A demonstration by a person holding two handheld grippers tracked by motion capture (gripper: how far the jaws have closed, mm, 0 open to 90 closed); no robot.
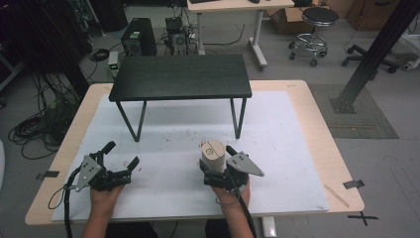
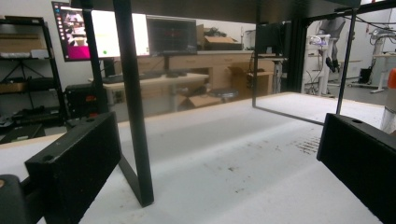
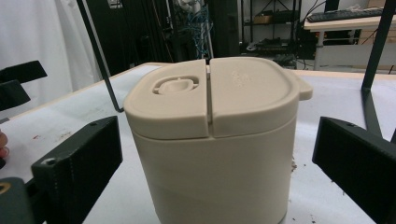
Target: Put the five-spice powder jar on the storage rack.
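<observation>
While resting at seven o'clock on the white mat (image 1: pixel 163 144), left gripper (image 1: pixel 120 157) gapes wide, holding nothing. At five o'clock, right gripper (image 1: pixel 216 157) spread wide around beige lidded container (image 3: pixel 212 140), jaws clear of its sides; container base cut off.

I am seeing the beige lidded plastic container (image 1: pixel 213 155) standing upright on the white table mat (image 1: pixel 168 144), between my right gripper's (image 1: pixel 216 159) jaws. The small black four-legged bench (image 1: pixel 181 77) is standing behind it; my left gripper (image 1: pixel 120 155) is lying well to its left.
</observation>
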